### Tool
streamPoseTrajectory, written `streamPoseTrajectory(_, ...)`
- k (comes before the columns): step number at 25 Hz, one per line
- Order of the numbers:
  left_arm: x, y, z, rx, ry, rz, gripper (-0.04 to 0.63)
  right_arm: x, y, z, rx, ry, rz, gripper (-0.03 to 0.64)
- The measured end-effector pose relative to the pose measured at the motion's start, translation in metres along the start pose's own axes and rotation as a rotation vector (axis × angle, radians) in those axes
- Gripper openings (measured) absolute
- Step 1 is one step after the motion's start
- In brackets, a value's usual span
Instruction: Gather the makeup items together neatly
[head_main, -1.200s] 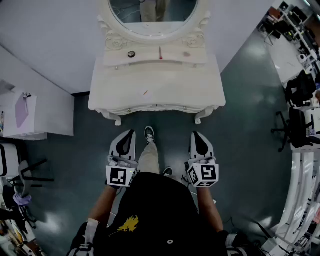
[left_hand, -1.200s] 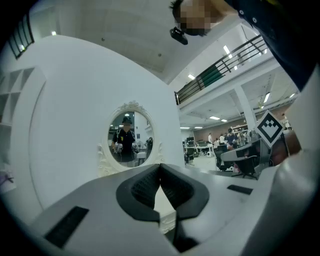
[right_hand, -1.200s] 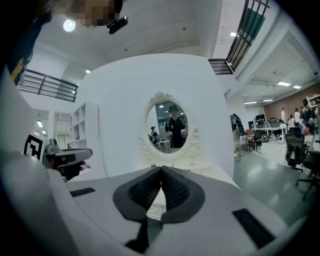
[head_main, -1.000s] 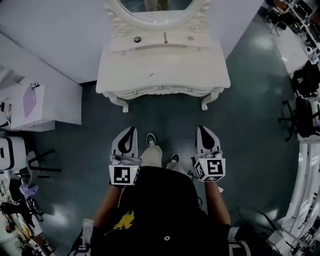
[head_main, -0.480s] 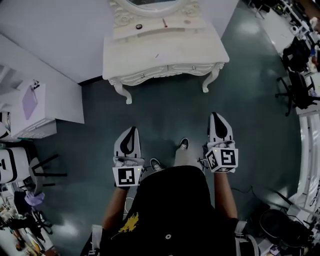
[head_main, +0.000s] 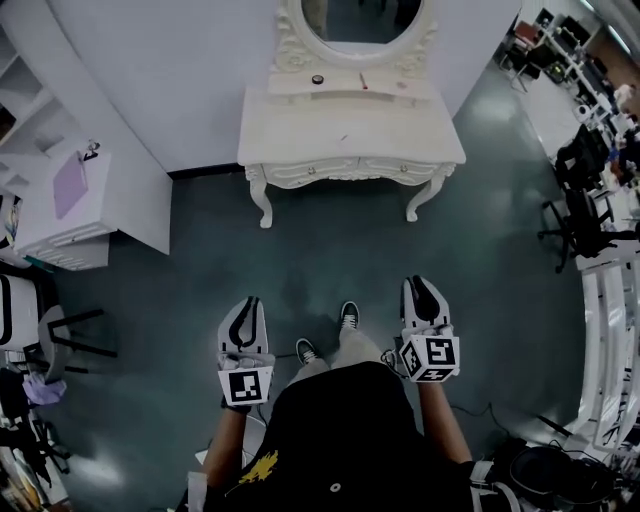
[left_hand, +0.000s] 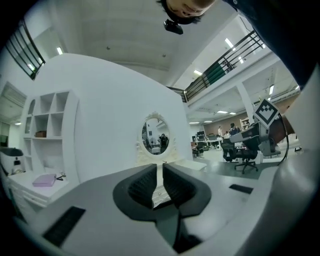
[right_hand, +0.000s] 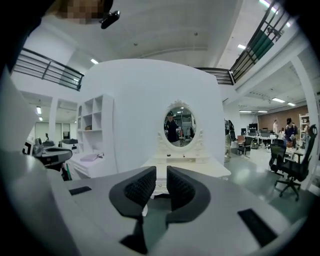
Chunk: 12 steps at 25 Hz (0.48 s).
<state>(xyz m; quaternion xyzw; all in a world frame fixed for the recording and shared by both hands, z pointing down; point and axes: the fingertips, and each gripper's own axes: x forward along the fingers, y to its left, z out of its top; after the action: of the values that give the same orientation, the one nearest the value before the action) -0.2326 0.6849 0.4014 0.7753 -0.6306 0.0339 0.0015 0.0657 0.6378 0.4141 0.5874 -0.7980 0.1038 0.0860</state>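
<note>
Ahead, 1 vanity (head_main: 400, 130), 1 mirror (head_main: 365, 18), 1 round item (head_main: 317, 79).

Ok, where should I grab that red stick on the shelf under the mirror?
Pinch the red stick mid-length, across its thin width, from the front and above: it seems to lie flat, end toward you, with the mirror close behind.

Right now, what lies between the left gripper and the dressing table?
Only bare floor separates the left gripper from the dressing table, per head view.

The person (head_main: 335, 430) has backed away from the dressing table (head_main: 380, 135); the right gripper (head_main: 422, 285) has its empty jaws just opening.
</note>
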Motion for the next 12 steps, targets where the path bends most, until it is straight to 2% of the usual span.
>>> streamPoseTrajectory(3, -0.006, 0.008, 0.002, 0.013, -0.001, -0.010, 0.141, -0.009, 0.005, -0.004, 0.016, 0.011, -0.019, 0.134)
streamPoseTrajectory(6, -0.003, 0.009, 0.021, 0.019, -0.030, -0.036, 0.265, -0.009, 0.001, -0.006, 0.048, 0.029, -0.037, 0.201)
streamPoseTrajectory(8, 0.002, 0.008, 0.030, 0.032, -0.042, -0.052, 0.372, -0.003, 0.002, -0.004, 0.047, 0.026, -0.025, 0.252)
streamPoseTrajectory(10, 0.009, 0.003, 0.034, 0.058, -0.047, -0.074, 0.404, 0.006, 0.005, 0.003, 0.039, 0.004, 0.007, 0.324)
streamPoseTrajectory(12, 0.017, -0.008, 0.037, 0.072, -0.053, -0.098, 0.405, 0.011, 0.006, 0.016, 0.040, -0.045, 0.054, 0.449)
